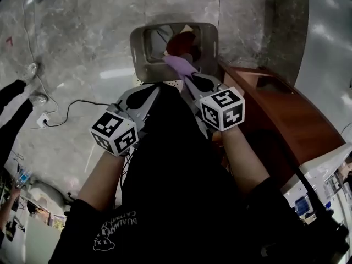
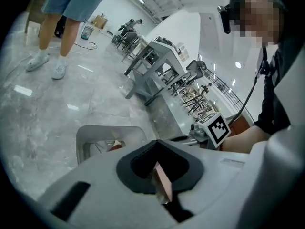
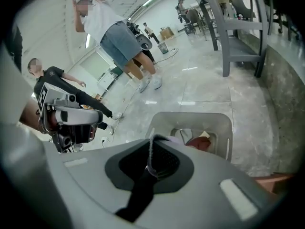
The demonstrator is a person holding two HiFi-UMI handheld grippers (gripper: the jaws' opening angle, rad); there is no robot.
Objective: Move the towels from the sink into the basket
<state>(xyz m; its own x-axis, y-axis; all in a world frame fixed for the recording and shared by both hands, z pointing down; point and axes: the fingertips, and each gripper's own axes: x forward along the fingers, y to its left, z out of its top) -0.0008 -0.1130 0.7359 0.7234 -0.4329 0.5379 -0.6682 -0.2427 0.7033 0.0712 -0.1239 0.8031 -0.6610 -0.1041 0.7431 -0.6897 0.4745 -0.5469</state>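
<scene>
The grey plastic basket (image 1: 144,42) stands on the marble floor ahead of me, with a red towel (image 1: 181,44) inside. My right gripper (image 1: 188,77) is shut on a purple towel (image 1: 180,65), which hangs at the basket's near rim. In the right gripper view the towel's thin edge (image 3: 151,149) sticks up from the closed jaws, with the basket (image 3: 190,120) and red towel (image 3: 200,141) beyond. My left gripper (image 1: 155,88) is alongside, jaws together. A thin pinkish strip (image 2: 163,182) shows in their seam; I cannot tell what it is. The sink is out of view.
A brown wooden counter (image 1: 280,114) runs along the right, close to the basket. A cable and socket (image 1: 43,120) lie on the floor at the left. People stand nearby (image 3: 114,37), and grey metal tables (image 2: 157,66) line the room.
</scene>
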